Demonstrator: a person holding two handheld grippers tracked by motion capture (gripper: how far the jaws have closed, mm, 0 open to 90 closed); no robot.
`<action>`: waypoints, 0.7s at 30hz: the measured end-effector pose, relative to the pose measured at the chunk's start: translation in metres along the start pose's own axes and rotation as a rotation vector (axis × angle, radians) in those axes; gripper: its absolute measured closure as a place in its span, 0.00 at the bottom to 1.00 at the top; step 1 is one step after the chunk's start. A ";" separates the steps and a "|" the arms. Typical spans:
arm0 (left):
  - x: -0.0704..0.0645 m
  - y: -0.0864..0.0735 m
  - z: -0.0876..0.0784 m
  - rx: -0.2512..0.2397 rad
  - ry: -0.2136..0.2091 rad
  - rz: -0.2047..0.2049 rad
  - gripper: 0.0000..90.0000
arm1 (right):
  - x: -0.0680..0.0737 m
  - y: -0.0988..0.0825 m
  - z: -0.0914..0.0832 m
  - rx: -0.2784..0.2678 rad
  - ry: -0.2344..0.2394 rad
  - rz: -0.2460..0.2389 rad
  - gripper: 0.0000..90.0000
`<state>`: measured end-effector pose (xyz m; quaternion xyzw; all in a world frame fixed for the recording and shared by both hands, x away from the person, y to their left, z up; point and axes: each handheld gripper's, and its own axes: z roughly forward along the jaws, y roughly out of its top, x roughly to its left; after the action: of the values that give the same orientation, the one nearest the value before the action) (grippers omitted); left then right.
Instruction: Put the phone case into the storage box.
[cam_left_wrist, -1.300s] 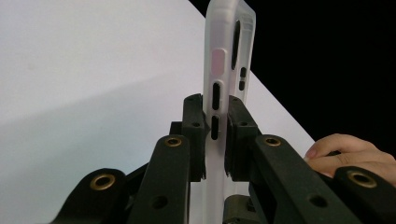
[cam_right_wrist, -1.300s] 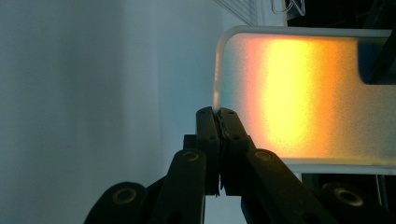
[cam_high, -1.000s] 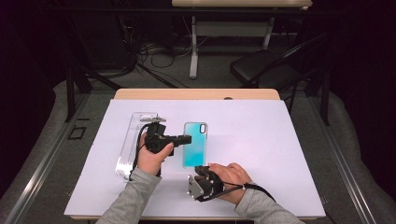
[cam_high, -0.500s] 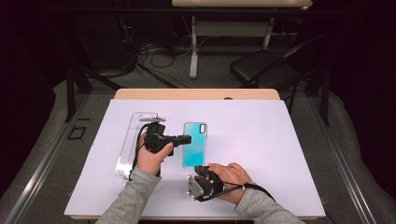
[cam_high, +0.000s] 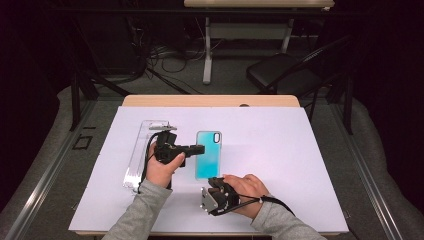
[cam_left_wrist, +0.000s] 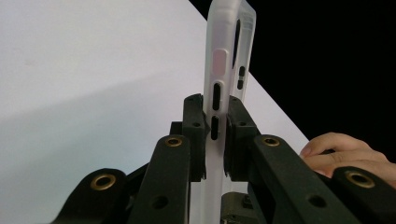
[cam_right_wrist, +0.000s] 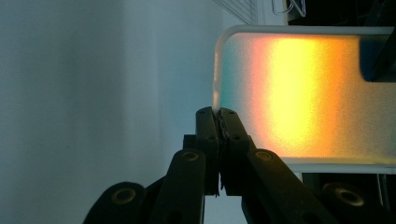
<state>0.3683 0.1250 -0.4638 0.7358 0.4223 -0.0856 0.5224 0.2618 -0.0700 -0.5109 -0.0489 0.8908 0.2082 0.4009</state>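
Note:
A teal phone case (cam_high: 207, 156) lies in the middle of the white table (cam_high: 300, 165). My left gripper (cam_high: 198, 148) reaches in from the case's left side and is shut on its long edge. In the left gripper view the black jaws (cam_left_wrist: 215, 109) clamp the frosted side wall of the case (cam_left_wrist: 219, 56) at the button cut-outs. My right gripper (cam_high: 216, 183) sits at the case's near short edge. In the right gripper view its jaws (cam_right_wrist: 217, 112) are pressed together with the tips against the rim of the case (cam_right_wrist: 303, 93), which glows yellow and teal there.
A clear plastic package (cam_high: 142, 150) lies left of the case, beside the left hand. The hand holding the right gripper (cam_left_wrist: 336, 151) shows at the right in the left gripper view. A black chair (cam_high: 285, 75) and cables stand beyond the table's far edge.

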 end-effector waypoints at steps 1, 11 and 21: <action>0.000 0.000 0.000 0.000 -0.001 0.001 0.91 | 0.000 0.000 -0.001 0.009 -0.001 -0.001 0.98; 0.002 0.001 -0.001 -0.002 -0.006 -0.003 0.91 | 0.000 0.000 0.000 -0.002 -0.004 0.007 0.98; 0.002 0.001 -0.001 -0.006 -0.005 -0.006 0.91 | -0.001 0.000 0.000 0.002 -0.010 0.013 0.96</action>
<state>0.3695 0.1270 -0.4639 0.7328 0.4234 -0.0880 0.5253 0.2621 -0.0698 -0.5102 -0.0416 0.8892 0.2104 0.4041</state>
